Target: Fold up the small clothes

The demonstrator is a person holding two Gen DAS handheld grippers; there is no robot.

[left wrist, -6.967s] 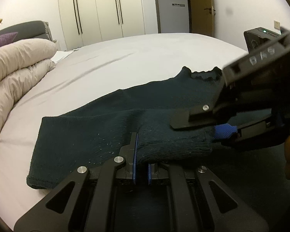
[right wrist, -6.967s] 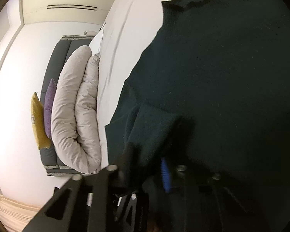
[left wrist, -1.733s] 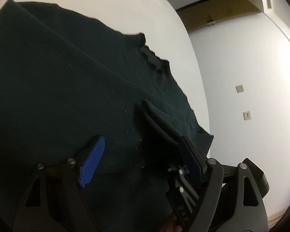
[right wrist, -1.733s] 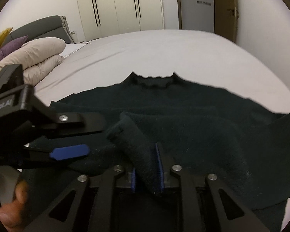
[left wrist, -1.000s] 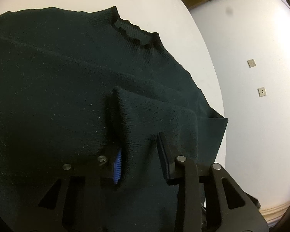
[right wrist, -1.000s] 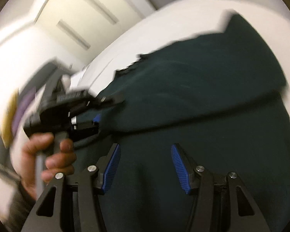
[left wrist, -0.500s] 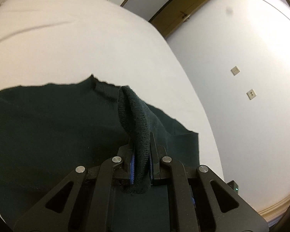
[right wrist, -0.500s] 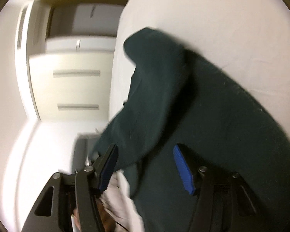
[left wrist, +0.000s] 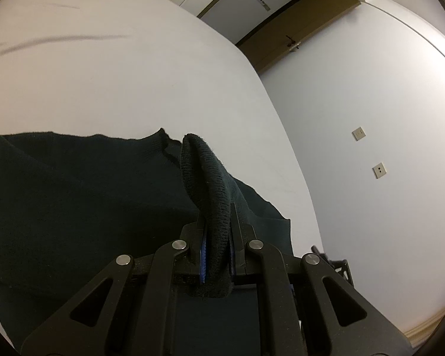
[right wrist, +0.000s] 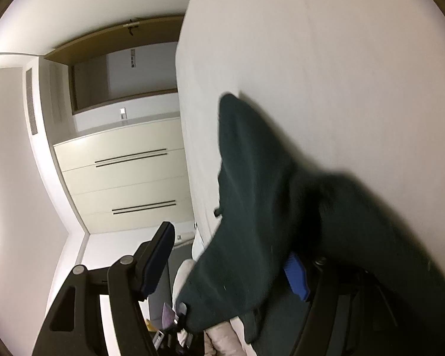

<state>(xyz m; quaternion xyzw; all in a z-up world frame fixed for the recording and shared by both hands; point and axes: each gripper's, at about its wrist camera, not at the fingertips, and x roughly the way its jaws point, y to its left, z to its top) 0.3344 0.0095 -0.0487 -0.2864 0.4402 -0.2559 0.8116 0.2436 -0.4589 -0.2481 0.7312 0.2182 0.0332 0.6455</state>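
Observation:
A dark green knit sweater [left wrist: 74, 195] lies spread on the white bed [left wrist: 103, 74], its collar at the far edge. My left gripper [left wrist: 216, 255] is shut on a fold of the sweater's sleeve [left wrist: 210, 184] and holds it raised above the body. In the right wrist view the sweater [right wrist: 267, 207] hangs lifted in front of the tilted camera. My right gripper [right wrist: 228, 270] is open, its fingers wide apart, with cloth draped across the gap and over the right finger [right wrist: 295, 276].
A white wall with sockets [left wrist: 379, 170] and a wooden door [left wrist: 293, 29] lie beyond the bed's right edge. Cream wardrobes [right wrist: 127, 178] show in the right wrist view. A beige duvet [right wrist: 222, 335] lies at the lower edge there.
My left gripper closed on the sleeve fold and raised it. My right gripper let go of the sleeve, opened, and swung to the sweater's right side, rolling over.

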